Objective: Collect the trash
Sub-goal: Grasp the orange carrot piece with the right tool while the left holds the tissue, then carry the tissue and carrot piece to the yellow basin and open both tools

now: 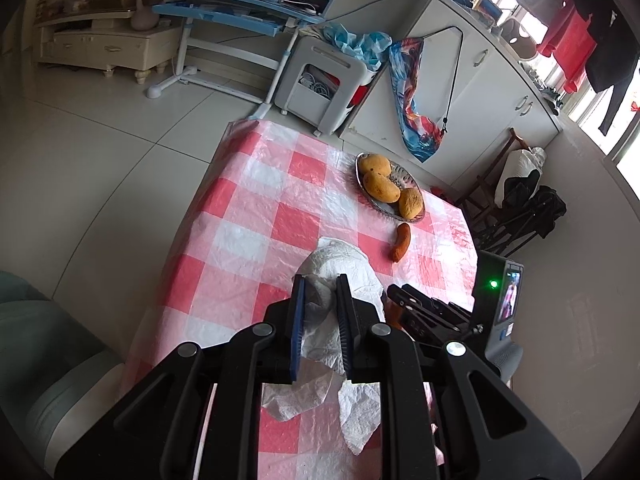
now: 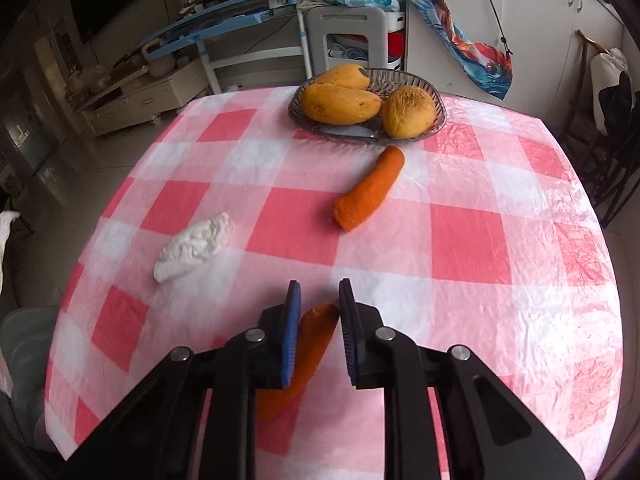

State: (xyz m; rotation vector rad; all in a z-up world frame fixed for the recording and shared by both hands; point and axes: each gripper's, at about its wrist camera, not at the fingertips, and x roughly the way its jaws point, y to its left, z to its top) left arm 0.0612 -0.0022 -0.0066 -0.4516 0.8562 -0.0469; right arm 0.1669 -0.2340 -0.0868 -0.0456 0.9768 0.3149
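On the desk, covered in red-and-white check plastic, a small crumpled white tissue lies at the left, apart from everything else. Near the front edge, the left tongs are closed on a larger wad of white paper towel, creased and puffy, its loose tails hanging below the pads. Just right of it, the right tongs have drawn in around a strip of orange peel; the left pad touches it, and whether the right one does I cannot tell. Further back, a second orange piece, stubby and rough-skinned, lies flat. Beyond it a woven basket holds yellow mangoes.
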